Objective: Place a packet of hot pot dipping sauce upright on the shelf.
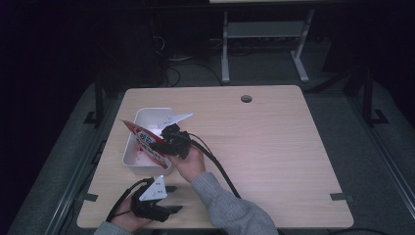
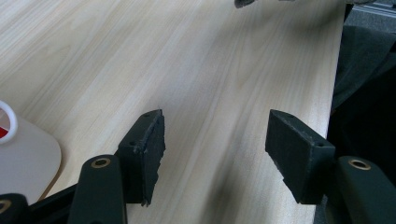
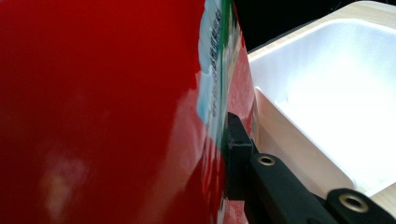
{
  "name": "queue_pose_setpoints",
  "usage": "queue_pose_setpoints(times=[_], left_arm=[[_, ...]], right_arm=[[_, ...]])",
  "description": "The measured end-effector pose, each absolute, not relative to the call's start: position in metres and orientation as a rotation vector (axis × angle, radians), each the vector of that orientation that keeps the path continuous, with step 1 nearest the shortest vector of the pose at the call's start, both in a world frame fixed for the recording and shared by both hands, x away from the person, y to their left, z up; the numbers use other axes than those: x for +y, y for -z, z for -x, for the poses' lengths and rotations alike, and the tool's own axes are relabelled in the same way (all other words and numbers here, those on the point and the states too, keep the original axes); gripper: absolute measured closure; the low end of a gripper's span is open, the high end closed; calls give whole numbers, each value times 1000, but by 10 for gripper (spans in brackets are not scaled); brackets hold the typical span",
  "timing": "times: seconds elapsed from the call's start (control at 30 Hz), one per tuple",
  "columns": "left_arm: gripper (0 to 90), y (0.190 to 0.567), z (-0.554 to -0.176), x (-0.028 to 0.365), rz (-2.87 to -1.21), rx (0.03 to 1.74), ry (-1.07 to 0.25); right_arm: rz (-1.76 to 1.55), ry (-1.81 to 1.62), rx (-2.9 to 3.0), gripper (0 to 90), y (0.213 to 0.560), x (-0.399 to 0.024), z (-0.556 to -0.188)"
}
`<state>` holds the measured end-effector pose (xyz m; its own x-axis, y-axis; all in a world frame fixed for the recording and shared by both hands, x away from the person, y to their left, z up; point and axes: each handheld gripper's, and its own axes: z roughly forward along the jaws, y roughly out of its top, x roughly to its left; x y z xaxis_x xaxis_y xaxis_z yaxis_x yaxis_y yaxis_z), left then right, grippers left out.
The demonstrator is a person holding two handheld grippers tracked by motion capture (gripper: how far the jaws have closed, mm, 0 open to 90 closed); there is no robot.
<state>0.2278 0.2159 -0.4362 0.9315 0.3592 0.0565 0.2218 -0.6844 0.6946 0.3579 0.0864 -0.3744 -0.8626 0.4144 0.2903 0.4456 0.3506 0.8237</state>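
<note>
A red snack packet (image 1: 142, 137) with white and green print is tilted over the white tray (image 1: 151, 109) at the table's left. My right gripper (image 1: 160, 145) is shut on the packet's lower edge. In the right gripper view the packet (image 3: 102, 107) lies close to the camera; one black jaw presses its printed side and the other is hidden behind it. My right gripper (image 3: 219, 140) holds it beside the tray's wall (image 3: 289, 140). My left gripper (image 1: 175, 198) rests near the table's front edge. Its jaws stand open, with nothing between them, over bare wood (image 2: 215, 126).
The wooden table (image 1: 264, 142) has a round cable hole (image 1: 246, 98) at the back. A pale flat rounded object (image 2: 25, 158) lies left of the left gripper's jaws. The table's front edge runs close to the left gripper. Dark floor and a desk frame lie beyond.
</note>
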Motion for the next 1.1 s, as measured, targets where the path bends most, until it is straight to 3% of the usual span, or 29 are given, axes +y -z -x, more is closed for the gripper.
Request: queue_pose_setpoints(times=[0.23,0.3,0.33,0.6,1.1], left_arm=[[369,436,-228,216,-2349,409,-242],[368,436,-227,216,-2349,409,-240],[368,436,-227,216,-2347,412,-239],[368,436,-227,215,-2347,411,-237],[366,435,-227,213,-2344,409,-236]], right_arm=[[820,1573,-2572,880,373,86,-358],[828,1573,-2566,829,373,84,-359],[838,1581,-2548,755,372,82,-360],[853,1579,-2547,625,368,73,-363],[861,1534,-2554,518,370,53,-363]])
